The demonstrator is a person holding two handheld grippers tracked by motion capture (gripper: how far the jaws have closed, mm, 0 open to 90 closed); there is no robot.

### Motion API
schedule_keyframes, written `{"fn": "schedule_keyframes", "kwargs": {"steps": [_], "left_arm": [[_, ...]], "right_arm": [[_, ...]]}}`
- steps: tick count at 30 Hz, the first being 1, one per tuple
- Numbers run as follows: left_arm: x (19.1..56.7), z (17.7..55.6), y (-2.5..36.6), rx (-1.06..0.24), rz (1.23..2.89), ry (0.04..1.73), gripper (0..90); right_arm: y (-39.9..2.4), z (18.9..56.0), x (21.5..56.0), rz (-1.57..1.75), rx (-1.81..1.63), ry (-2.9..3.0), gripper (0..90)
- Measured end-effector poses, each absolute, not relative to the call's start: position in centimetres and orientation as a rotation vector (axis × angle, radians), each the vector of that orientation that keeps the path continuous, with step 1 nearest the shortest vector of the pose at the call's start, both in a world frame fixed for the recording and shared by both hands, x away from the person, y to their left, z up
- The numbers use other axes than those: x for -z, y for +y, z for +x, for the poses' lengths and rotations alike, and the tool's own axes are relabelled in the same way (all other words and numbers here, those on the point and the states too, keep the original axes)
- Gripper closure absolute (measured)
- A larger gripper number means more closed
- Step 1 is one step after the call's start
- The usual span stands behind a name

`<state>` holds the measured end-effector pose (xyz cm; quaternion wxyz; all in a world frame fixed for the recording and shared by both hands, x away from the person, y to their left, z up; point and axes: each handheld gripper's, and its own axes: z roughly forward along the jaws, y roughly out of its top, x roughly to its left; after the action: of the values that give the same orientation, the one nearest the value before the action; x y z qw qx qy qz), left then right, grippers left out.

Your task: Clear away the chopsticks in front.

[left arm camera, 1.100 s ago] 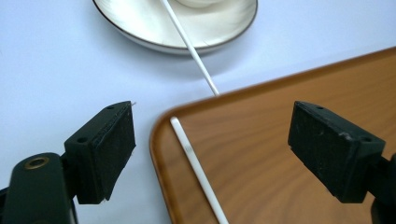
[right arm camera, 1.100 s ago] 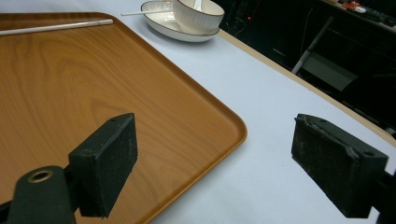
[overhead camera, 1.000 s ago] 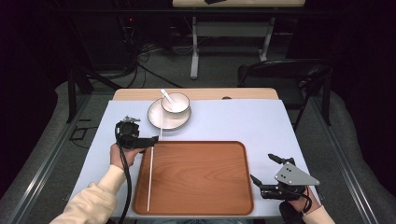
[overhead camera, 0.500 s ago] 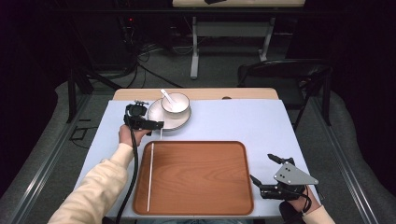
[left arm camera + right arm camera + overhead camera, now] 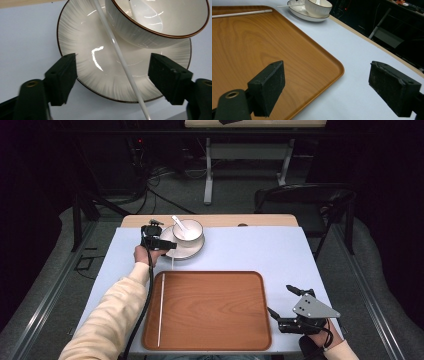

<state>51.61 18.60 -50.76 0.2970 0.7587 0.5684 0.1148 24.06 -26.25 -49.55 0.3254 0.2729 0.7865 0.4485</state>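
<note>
A white plate [image 5: 172, 251] [image 5: 82, 37] at the table's far left carries a white bowl [image 5: 189, 232] [image 5: 140, 30] with a white spoon [image 5: 177, 223] in it. A thin white chopstick [image 5: 120, 53] leans across the plate. My left gripper [image 5: 159, 241] [image 5: 113, 58] is at the plate's left rim, and its jaws have just been closing. They still stand apart, with the rim and chopstick between them. A second chopstick [image 5: 161, 307] [image 5: 242, 13] lies along the left side of the brown tray [image 5: 215, 310] [image 5: 262, 42]. My right gripper [image 5: 280, 300] [image 5: 327, 67] rests open beside the tray's near right corner.
A pale blue sheet [image 5: 260, 250] covers the table, with a wooden strip along its far edge [image 5: 235, 221]. A black chair [image 5: 300, 200] stands beyond the far right corner. Cables and table legs fill the dark floor behind.
My left gripper has moved away from the tray's far left corner to the plate's rim. The chopstick on the tray and my right gripper have stayed in place.
</note>
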Motion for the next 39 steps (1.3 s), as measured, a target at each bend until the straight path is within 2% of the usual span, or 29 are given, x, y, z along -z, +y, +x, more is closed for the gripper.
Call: {"fn": "schedule_keyframes", "kwargs": {"steps": [1, 4, 6, 9, 11, 17, 23, 27, 31, 35, 39], "left_arm": [[50.9, 51.7, 18.5, -0.303, 2.029, 1.513, 31.4], [51.4, 52.1, 18.0, -0.303, 2.054, 1.517, 35.3], [51.6, 52.3, 17.9, -0.296, 2.063, 1.52, 43.4], [51.8, 52.5, 17.8, -0.301, 2.052, 1.541, 47.6], [51.9, 52.6, 17.8, -0.301, 2.036, 1.558, 54.9], [52.1, 52.7, 18.3, -0.3, 2.014, 1.604, 62.4], [51.9, 53.3, 18.5, -0.295, 1.992, 1.613, 58.3], [52.0, 54.0, 18.1, -0.304, 2.007, 1.621, 59.2], [52.4, 54.5, 18.1, -0.304, 2.017, 1.647, 65.9], [52.4, 54.8, 18.6, -0.313, 2.006, 1.668, 79.0], [52.4, 55.0, 19.1, -0.317, 1.999, 1.683, 83.7]], "right_arm": [[-26.2, 24.1, 49.6, 0.717, -1.175, 2.062, 13.0], [-26.2, 24.1, 49.6, 0.716, -1.174, 2.063, 13.0], [-26.2, 24.1, 49.6, 0.716, -1.172, 2.062, 13.0], [-26.2, 24.1, 49.6, 0.718, -1.168, 2.064, 13.1], [-26.2, 24.1, 49.6, 0.717, -1.169, 2.064, 13.1], [-26.2, 24.1, 49.6, 0.716, -1.169, 2.064, 13.1], [-26.2, 24.1, 49.6, 0.716, -1.167, 2.066, 13.1], [-26.2, 24.1, 49.6, 0.717, -1.166, 2.066, 13.1], [-26.2, 24.1, 49.6, 0.719, -1.168, 2.064, 13.1], [-26.2, 24.1, 49.6, 0.719, -1.168, 2.065, 13.1], [-26.2, 24.1, 49.6, 0.718, -1.165, 2.066, 13.1]]}}
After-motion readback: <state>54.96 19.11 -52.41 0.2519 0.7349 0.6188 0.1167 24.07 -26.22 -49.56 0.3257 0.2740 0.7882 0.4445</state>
